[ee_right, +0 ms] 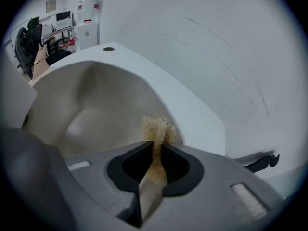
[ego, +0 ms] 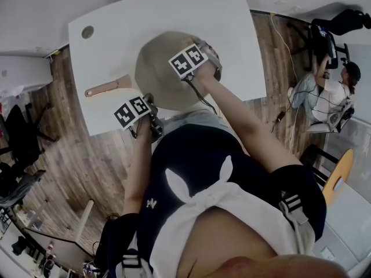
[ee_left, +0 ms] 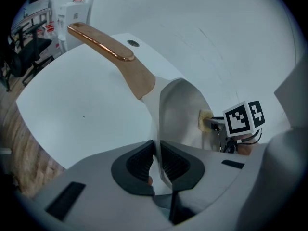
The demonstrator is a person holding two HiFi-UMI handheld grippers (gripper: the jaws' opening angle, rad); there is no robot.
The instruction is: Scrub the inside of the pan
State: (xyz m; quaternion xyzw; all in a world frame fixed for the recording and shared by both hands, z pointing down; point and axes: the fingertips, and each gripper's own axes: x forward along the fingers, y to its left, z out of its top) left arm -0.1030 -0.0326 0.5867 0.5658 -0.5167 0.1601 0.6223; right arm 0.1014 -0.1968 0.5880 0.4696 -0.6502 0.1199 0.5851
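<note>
A beige pan (ego: 159,68) with a copper-coloured handle (ego: 107,88) pointing left rests on the white table (ego: 145,16). My left gripper (ego: 148,99) is at the pan's near rim, and in the left gripper view its jaws (ee_left: 156,159) are shut on the thin rim of the pan (ee_left: 180,107). My right gripper (ego: 204,46) reaches down into the pan on its right side. It is shut on a small yellowish sponge (ee_right: 157,128), which sticks out past the fingertips against the pan's inner wall (ee_right: 96,105). The sponge (ee_left: 206,121) also shows from the left gripper view.
The table has a round cable hole (ego: 87,32) near its far left corner, and its front edge runs just behind the left gripper. A person sits among chairs and cables at the right (ego: 330,94). A round yellow table (ego: 339,172) stands on the wooden floor at the right.
</note>
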